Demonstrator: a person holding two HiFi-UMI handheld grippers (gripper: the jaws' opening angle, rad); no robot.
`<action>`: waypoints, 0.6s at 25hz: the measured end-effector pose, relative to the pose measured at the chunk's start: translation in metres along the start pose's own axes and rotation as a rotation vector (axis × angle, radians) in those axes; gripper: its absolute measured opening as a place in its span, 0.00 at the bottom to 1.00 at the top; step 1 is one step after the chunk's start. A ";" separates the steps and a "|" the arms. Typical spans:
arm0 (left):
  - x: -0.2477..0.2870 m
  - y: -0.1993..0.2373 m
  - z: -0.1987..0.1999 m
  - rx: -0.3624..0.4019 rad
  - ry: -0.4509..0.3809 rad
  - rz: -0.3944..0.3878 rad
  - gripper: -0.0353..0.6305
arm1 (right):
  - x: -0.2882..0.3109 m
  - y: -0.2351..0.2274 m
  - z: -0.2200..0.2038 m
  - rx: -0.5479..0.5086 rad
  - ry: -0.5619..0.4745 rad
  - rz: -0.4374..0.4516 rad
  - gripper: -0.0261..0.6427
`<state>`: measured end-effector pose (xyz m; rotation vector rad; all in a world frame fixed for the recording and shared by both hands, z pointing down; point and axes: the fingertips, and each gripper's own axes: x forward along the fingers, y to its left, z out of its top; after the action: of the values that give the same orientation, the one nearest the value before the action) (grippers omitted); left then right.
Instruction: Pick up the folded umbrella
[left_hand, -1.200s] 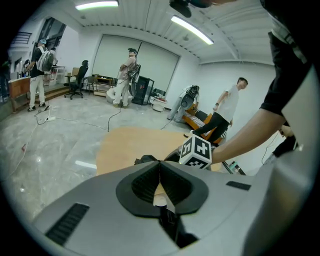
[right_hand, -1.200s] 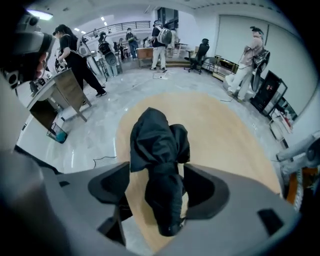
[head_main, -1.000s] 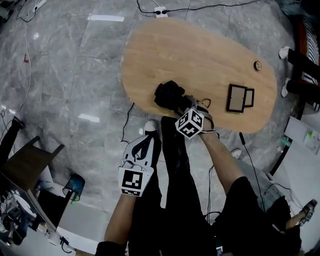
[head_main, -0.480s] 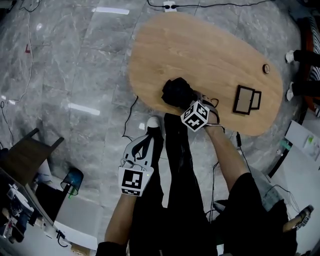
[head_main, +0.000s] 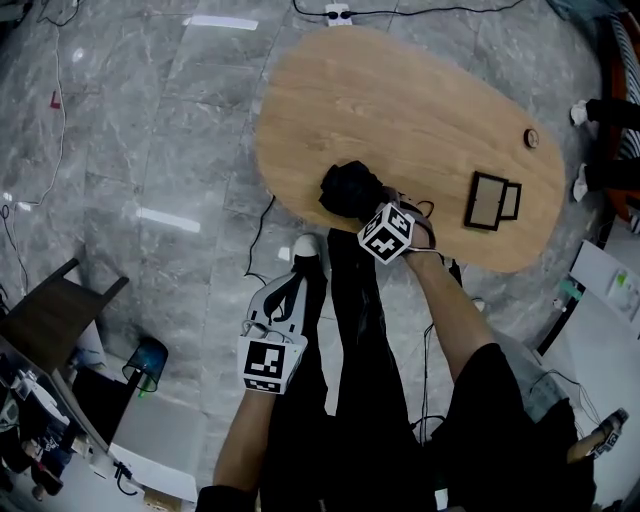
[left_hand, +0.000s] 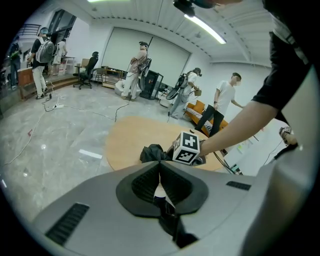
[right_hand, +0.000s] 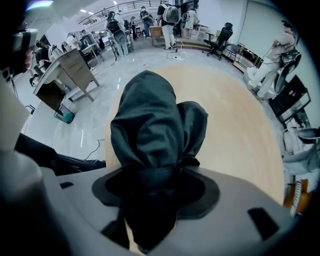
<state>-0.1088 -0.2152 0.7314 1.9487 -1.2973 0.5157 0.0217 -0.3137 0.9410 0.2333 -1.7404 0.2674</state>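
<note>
While the head view looked steeply down, the folded umbrella (head_main: 348, 188) sat as a black bundle on the wooden table (head_main: 400, 90), close to the edge nearest the person. Its long axis was hard to read from up there. The right gripper (head_main: 376, 206) was down on its near end, and the left gripper (head_main: 297, 280) hung off the table, over the grey floor (head_main: 150, 130).

Over to the left gripper view: jaws pressed together at the tips, nothing in them, and the umbrella lay ahead on the table.

Then the right gripper view. Those jaws had just been closing, and they pinched the umbrella's dark fabric between the pads! From there its length ran straight away from the jaws across the table top, rounded far end pointing at the table's far side.
</note>
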 end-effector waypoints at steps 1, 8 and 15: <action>0.000 -0.002 0.001 0.003 0.001 -0.004 0.08 | 0.000 0.002 0.000 0.005 0.010 0.000 0.41; -0.002 -0.009 0.010 0.030 -0.002 -0.013 0.08 | -0.011 0.015 0.004 0.169 -0.050 0.023 0.39; -0.011 -0.014 0.020 0.062 -0.010 -0.022 0.08 | -0.043 0.023 0.004 0.340 -0.133 0.006 0.39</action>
<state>-0.1018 -0.2201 0.7059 2.0164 -1.2788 0.5412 0.0194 -0.2928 0.8971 0.5023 -1.8204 0.5645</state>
